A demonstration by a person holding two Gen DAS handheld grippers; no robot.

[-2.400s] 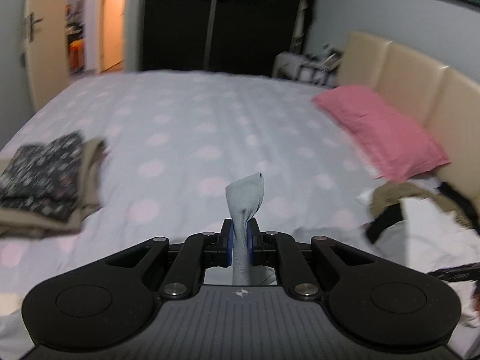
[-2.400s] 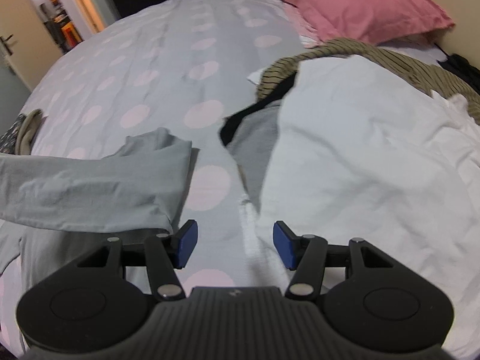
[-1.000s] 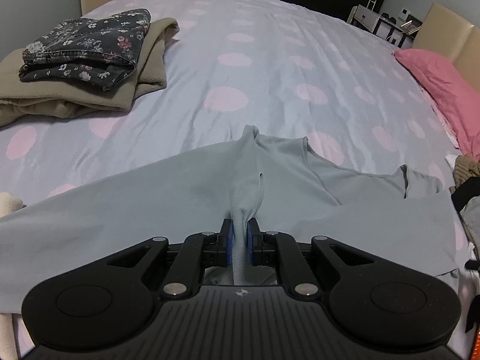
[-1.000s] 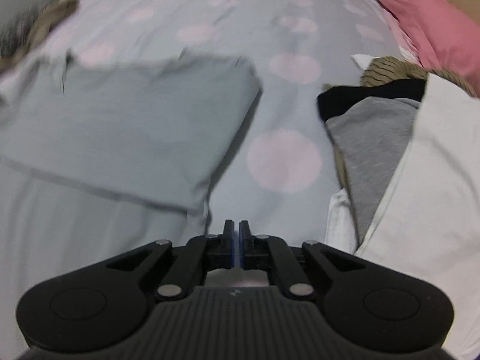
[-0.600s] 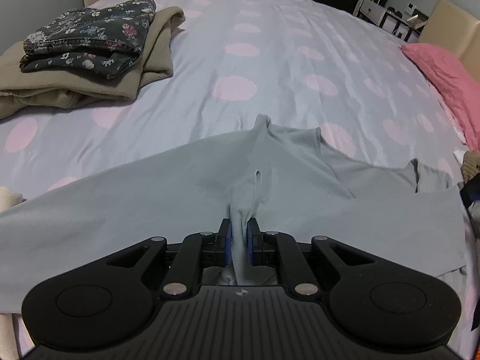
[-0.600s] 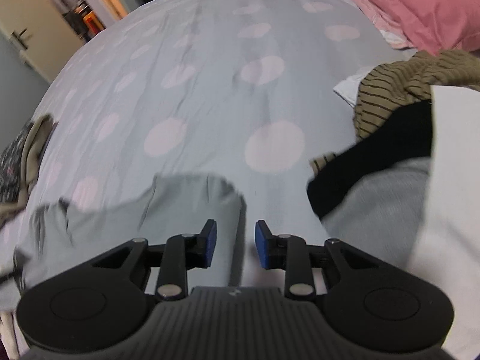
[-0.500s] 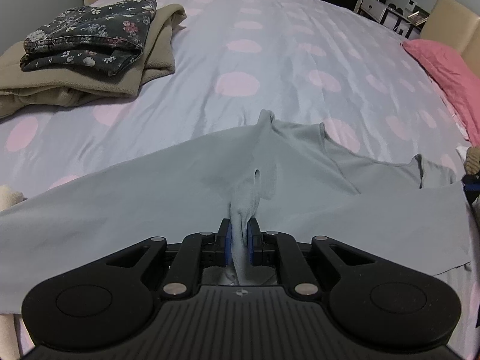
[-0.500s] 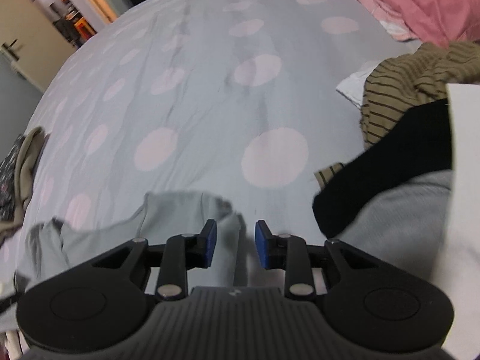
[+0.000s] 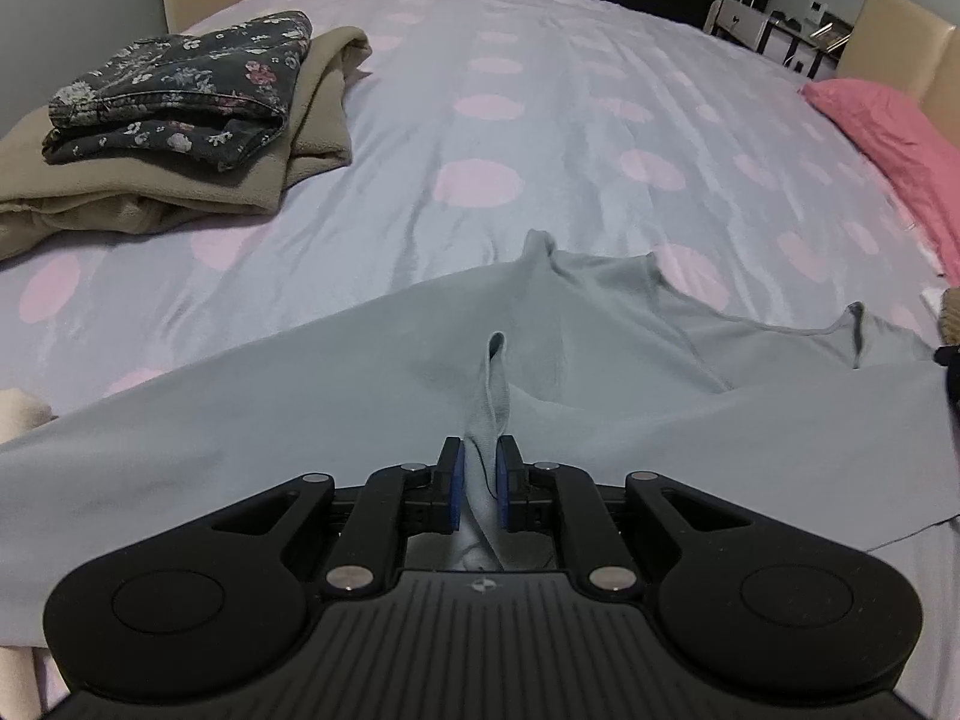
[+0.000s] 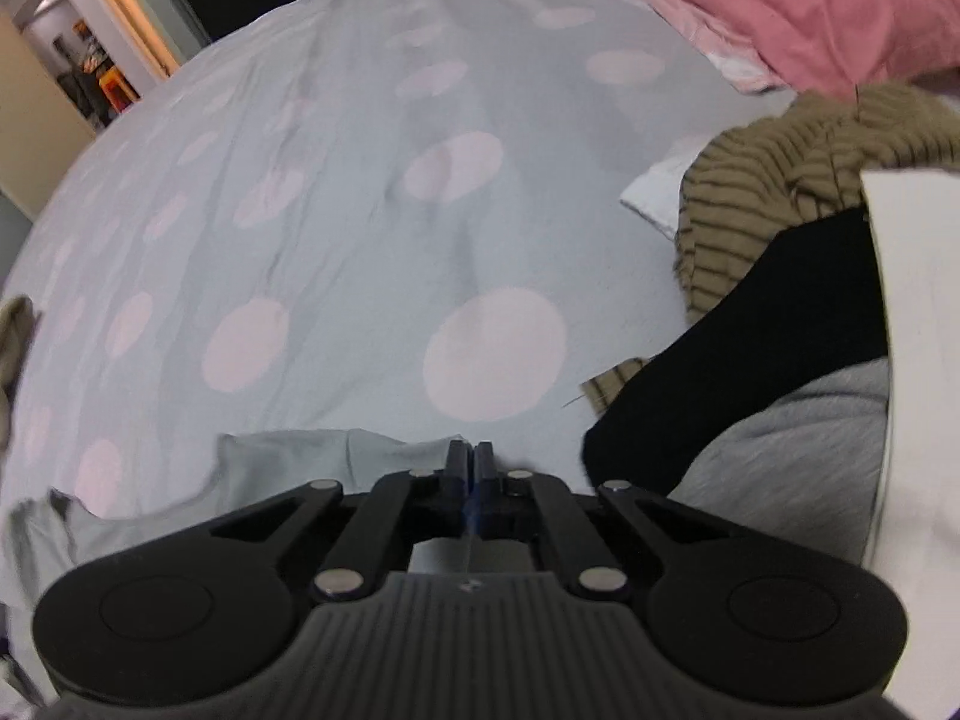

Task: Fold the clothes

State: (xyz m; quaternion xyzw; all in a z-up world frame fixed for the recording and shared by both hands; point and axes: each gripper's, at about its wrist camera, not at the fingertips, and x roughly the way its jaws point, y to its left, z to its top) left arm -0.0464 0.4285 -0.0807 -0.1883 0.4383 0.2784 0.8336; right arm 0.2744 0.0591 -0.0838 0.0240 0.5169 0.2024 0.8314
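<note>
The left gripper (image 9: 479, 476) has its fingers pinched tight on a bunched fold of the grey shirt (image 9: 300, 408), which lies spread across the near part of the bed (image 9: 540, 138), its neckline toward the far right. The right gripper (image 10: 469, 468) has its fingers pressed together at the shirt's (image 10: 312, 450) near edge; whether cloth is caught between them cannot be told.

At far left sits a stack: folded floral jeans (image 9: 180, 90) on a beige garment (image 9: 150, 192). To the right lies an unfolded heap: a striped olive top (image 10: 798, 180), a black piece (image 10: 750, 360), a grey piece (image 10: 792, 450) and white cloth (image 10: 924, 390), just beside the shirt's right edge. A pink pillow (image 10: 780, 6) lies far right.

The spotted sheet between stack and heap, beyond the shirt, is bare.
</note>
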